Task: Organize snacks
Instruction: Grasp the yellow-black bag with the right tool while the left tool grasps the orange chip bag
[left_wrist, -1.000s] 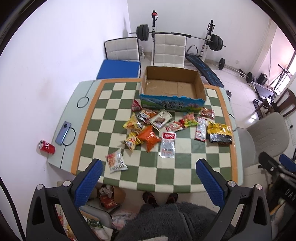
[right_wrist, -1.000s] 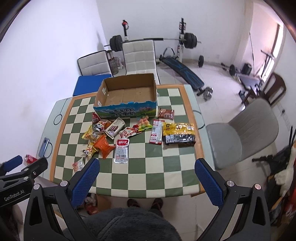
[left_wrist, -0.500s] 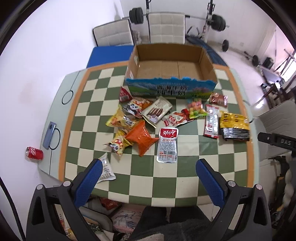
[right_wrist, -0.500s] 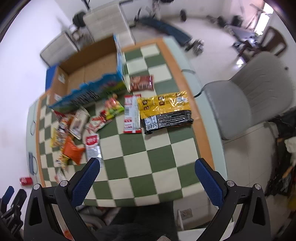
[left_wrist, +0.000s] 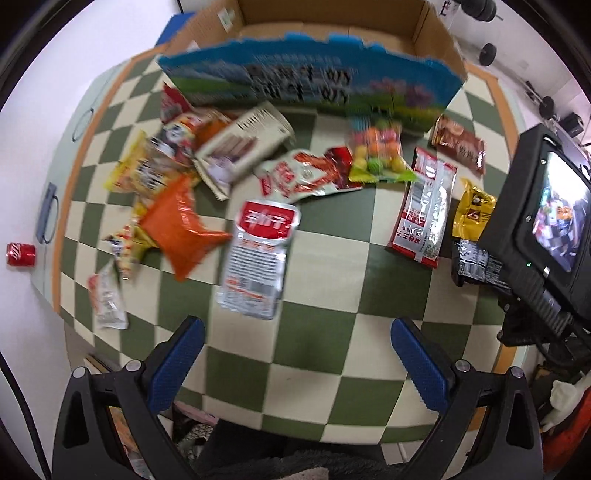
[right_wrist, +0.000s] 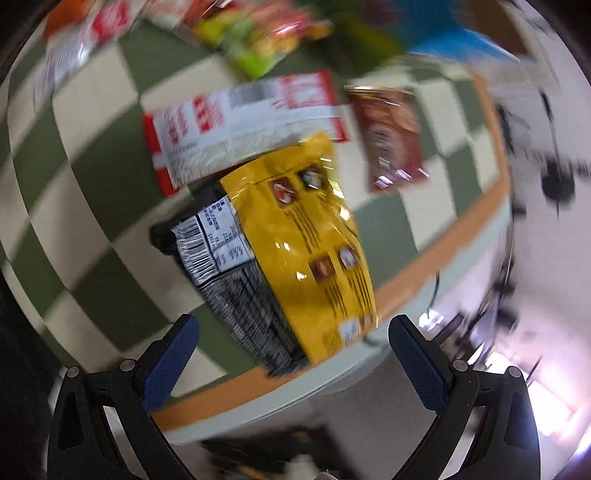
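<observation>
Several snack packets lie scattered on the green-and-cream checkered table (left_wrist: 325, 288). An open, empty cardboard box (left_wrist: 314, 70) stands at the far side. My left gripper (left_wrist: 295, 354) is open and empty, just short of a silver pouch with a red label (left_wrist: 258, 258). My right gripper (right_wrist: 291, 354) is open and empty, close over a yellow-and-black bag (right_wrist: 295, 251) near the table's right edge. That bag (left_wrist: 472, 229) shows in the left wrist view, partly hidden behind the right gripper's body (left_wrist: 543, 221). A red-and-white packet (right_wrist: 236, 125) and a brown packet (right_wrist: 391, 136) lie beyond the bag.
An orange packet (left_wrist: 181, 225), a candy bag (left_wrist: 376, 155) and a white box of sticks (left_wrist: 240, 147) lie in the pile. A red can (left_wrist: 20, 254) and a phone (left_wrist: 46, 214) sit on the table's left border. The orange table edge (right_wrist: 406, 288) runs just right of the bag.
Both grippers have moved down and forward toward the table. The right one has swung right, closing in on the yellow-and-black bag. Both stay open.
</observation>
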